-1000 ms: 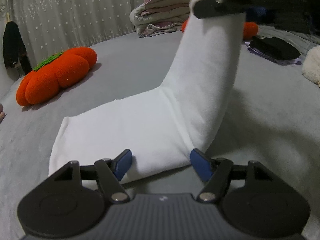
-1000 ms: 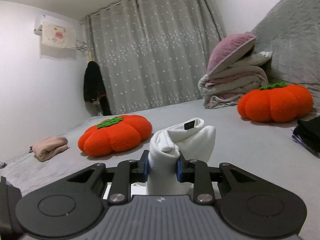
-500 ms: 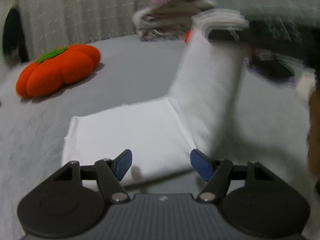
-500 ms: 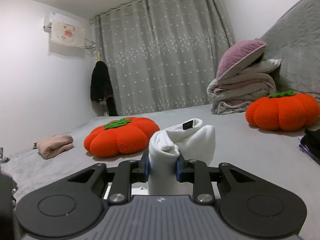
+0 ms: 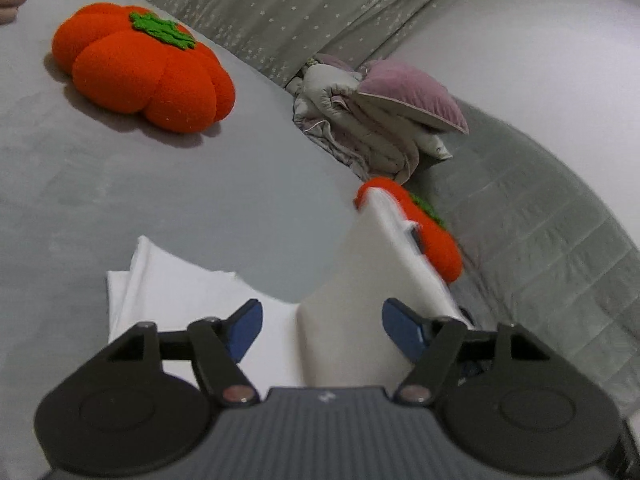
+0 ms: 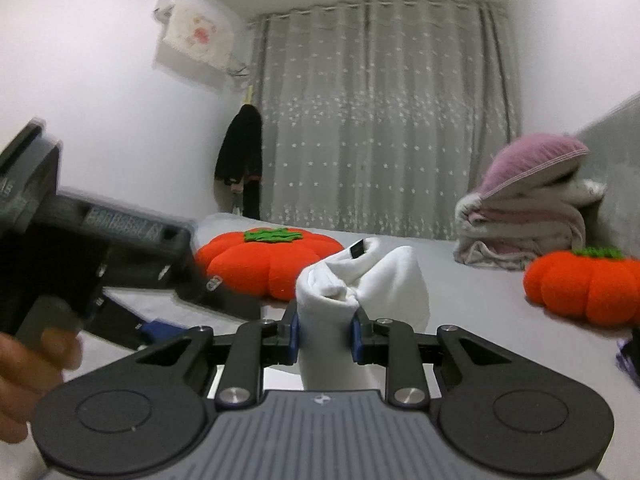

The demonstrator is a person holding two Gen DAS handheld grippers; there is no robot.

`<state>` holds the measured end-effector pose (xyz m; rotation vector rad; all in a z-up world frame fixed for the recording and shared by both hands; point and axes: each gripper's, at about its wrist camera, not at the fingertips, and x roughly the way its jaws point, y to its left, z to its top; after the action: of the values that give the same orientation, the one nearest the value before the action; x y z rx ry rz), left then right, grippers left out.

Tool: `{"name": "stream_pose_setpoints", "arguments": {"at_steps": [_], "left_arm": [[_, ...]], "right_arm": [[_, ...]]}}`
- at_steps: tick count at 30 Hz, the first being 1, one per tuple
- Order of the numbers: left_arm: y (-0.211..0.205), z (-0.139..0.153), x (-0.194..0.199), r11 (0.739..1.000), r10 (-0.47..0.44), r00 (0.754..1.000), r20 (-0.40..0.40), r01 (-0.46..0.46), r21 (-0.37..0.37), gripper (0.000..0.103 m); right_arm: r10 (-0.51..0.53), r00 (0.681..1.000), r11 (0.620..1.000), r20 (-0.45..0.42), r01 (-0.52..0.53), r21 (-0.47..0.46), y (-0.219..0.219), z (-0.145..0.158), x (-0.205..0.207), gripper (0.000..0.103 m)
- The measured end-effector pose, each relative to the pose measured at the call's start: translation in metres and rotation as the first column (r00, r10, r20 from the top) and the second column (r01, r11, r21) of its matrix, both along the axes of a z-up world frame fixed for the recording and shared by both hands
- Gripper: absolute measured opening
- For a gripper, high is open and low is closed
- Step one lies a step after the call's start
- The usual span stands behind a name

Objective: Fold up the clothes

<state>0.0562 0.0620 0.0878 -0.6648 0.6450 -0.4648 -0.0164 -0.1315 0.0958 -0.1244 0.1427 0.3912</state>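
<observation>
White garment [image 6: 362, 276] bunched and pinched tight between the pads of my right tool [image 6: 325, 338], lifted above the bed [image 5: 168, 184]. Its other part lies flat on the bed just ahead of my left tool [image 5: 322, 330], which gapes wide, gripping nothing; the raised fold stands between its fingers [image 5: 400, 326].
</observation>
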Motion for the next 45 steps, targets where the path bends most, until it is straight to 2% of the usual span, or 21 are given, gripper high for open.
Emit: {"name": "stream_pose_setpoints", "arguments": {"at_steps": [6,10,14,17,22,24,26,29,31,33,37,38,42,44,45], "left_arm": [[0.019,-0.01,0.022,0.993,0.015,0.999,-0.038,-0.019,-0.116,0.075],[0.027,-0.024,0.039,0.987,0.028,0.995,-0.092,-0.042,-0.156,0.076],[0.032,-0.034,0.052,0.985,0.031,0.992,-0.123,-0.051,-0.165,0.077],[0.031,-0.038,0.064,0.991,0.0,0.99,-0.142,-0.018,-0.132,0.076],[0.026,-0.032,0.075,0.998,-0.054,0.989,-0.139,0.056,0.008,0.068],[0.022,-0.034,0.076,0.996,-0.047,0.987,-0.152,0.058,0.067,0.06],[0.017,-0.036,0.078,0.99,-0.039,0.986,-0.164,0.06,0.127,0.034],[0.01,-0.038,0.079,0.976,-0.026,0.984,-0.177,0.063,0.209,0.022],[0.007,-0.036,0.075,0.968,-0.018,0.985,-0.174,0.06,0.243,0.018],[0.005,-0.034,0.072,0.963,-0.014,0.986,-0.168,0.058,0.263,0.016],[0.004,-0.03,0.066,0.959,-0.01,0.987,-0.159,0.055,0.279,0.015],[0.005,-0.029,0.065,0.959,-0.011,0.987,-0.16,0.055,0.278,0.015],[0.006,-0.028,0.065,0.959,-0.008,0.986,-0.164,0.055,0.28,0.015],[0.005,-0.025,0.064,0.957,-0.006,0.988,-0.154,0.05,0.285,0.014],[0.004,-0.023,0.063,0.956,-0.006,0.989,-0.146,0.048,0.29,0.014]], "right_arm": [[0.023,1.0,0.996,0.019,-0.021,-0.086,0.031,-0.011,0.0,0.024],[0.038,0.999,0.99,0.012,-0.036,-0.138,0.051,-0.021,0.002,0.024],[0.055,0.998,0.982,0.008,-0.053,-0.182,0.069,-0.034,0.002,0.024],[0.062,0.998,0.978,0.004,-0.059,-0.198,0.077,-0.04,0.005,0.024],[0.095,0.995,0.967,0.009,-0.09,-0.24,0.083,-0.049,0.007,0.024],[0.114,0.993,0.96,0.011,-0.107,-0.258,0.085,-0.053,0.007,0.024],[0.123,0.992,0.957,0.007,-0.117,-0.265,0.085,-0.059,0.007,0.024],[0.132,0.991,0.956,-0.009,-0.13,-0.261,0.085,-0.061,0.01,0.024],[0.138,0.99,0.957,-0.023,-0.139,-0.255,0.083,-0.062,0.013,0.025],[0.145,0.989,0.958,-0.041,-0.15,-0.242,0.08,-0.059,0.015,0.026],[0.152,0.988,0.948,-0.043,-0.158,-0.276,0.072,-0.052,0.008,0.043],[0.154,0.987,0.939,-0.042,-0.16,-0.305,0.07,-0.052,0.005,0.044],[0.164,0.986,0.872,-0.036,-0.162,-0.462,0.063,-0.064,-0.008,0.041],[0.163,0.987,0.843,-0.005,-0.142,-0.518,0.063,-0.073,-0.012,0.027],[0.162,0.987,0.841,0.005,-0.136,-0.524,0.065,-0.075,-0.011,0.026]]}}
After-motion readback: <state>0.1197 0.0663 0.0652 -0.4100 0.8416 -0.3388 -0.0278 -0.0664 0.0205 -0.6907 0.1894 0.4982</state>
